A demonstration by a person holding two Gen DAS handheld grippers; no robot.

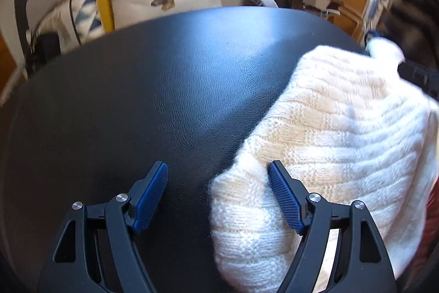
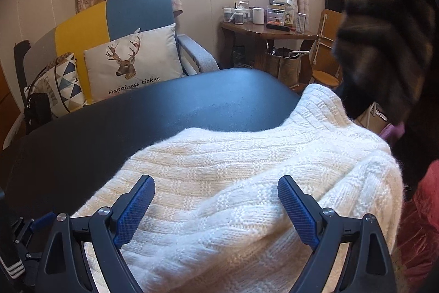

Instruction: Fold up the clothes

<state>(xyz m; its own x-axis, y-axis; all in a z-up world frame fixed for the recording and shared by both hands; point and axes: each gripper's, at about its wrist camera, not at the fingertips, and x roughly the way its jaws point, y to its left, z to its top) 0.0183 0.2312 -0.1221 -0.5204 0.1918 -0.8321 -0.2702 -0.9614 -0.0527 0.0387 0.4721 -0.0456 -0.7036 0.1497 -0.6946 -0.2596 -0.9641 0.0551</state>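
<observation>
The cream knitted sweater [image 2: 247, 183] lies bunched over the right side of the black tabletop [image 1: 137, 100], draping off its right edge. The left gripper [image 1: 218, 194] has its fingers spread wide, the right finger touching the knit. The right gripper [image 2: 216, 206] hovers over the sweater with fingers released, holding nothing.

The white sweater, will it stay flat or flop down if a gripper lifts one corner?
It would probably flop: the white sweater already lies in soft humps and folds on the black table. Its thick, fuzzy knit looks grippy, so it likely won't slip from the ridged blue fingers. It seems bulky but fairly light.
</observation>
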